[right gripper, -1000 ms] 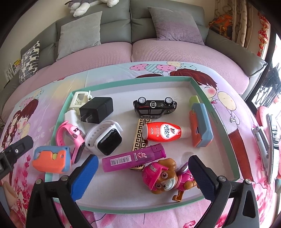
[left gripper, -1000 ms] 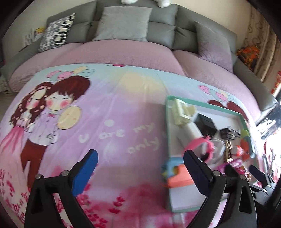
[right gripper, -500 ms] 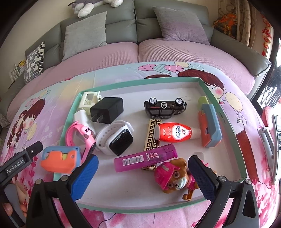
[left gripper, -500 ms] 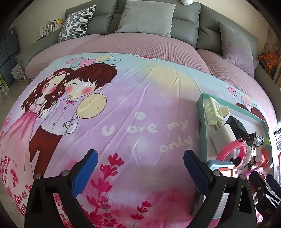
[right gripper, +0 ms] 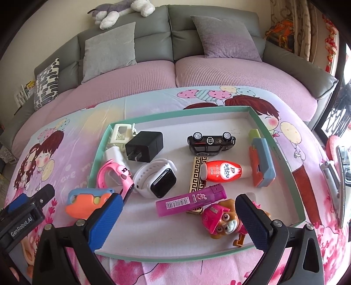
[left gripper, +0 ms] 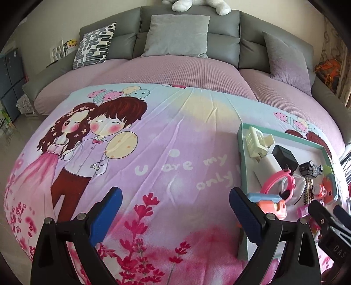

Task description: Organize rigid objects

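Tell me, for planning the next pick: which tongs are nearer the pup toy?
Right. The right tongs straddle the pup toy; the left tongs hang beside the tray.

I see a cartoon-print blanket [left gripper: 153, 153] spread in front of a grey sofa [left gripper: 223, 41] with pink seat covers [left gripper: 175, 74]; a plain grey cushion [left gripper: 177, 36] leans against the backrest, a black-and-white patterned cushion [left gripper: 92, 48] sits to its left, a lilac-tinted cushion [left gripper: 285, 59] to its right; a plush toy [right gripper: 122, 11] lies along the top of the backrest; curtains [right gripper: 291, 28] hang at the far right; I can't make out the orange bundle [left gripper: 329, 68] beside them.
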